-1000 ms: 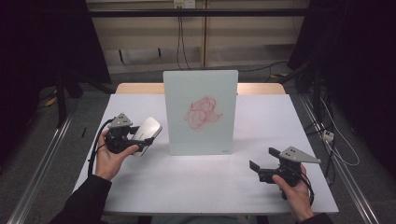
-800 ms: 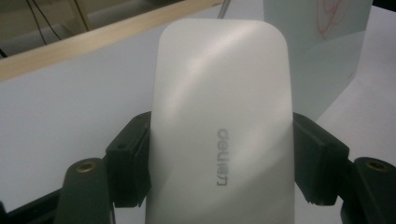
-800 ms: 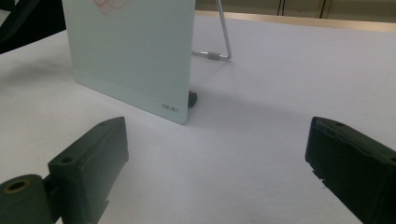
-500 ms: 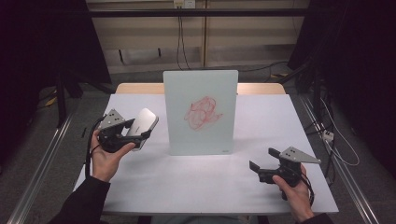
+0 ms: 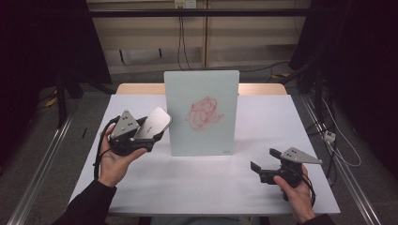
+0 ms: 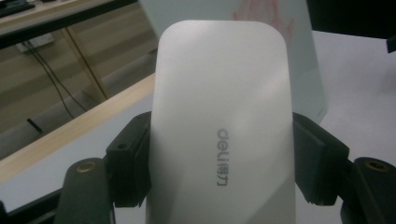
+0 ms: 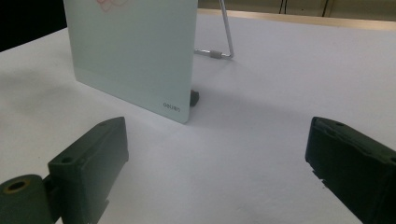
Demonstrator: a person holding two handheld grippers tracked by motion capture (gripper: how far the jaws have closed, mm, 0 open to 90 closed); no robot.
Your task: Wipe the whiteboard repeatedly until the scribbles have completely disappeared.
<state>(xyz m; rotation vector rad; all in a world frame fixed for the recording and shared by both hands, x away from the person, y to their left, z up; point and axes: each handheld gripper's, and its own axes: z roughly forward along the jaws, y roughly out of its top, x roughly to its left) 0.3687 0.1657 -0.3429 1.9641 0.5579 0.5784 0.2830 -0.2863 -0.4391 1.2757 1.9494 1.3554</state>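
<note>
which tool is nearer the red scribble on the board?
Left. The left tool, shut on a white eraser, is raised beside the board's left edge, level with the red scribble. The right tool sits lower, off the board's bottom right corner, jaws open.

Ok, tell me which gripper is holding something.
The left gripper: its jaws clamp the white eraser. The right gripper stands open, with nothing between its jaws.
</note>
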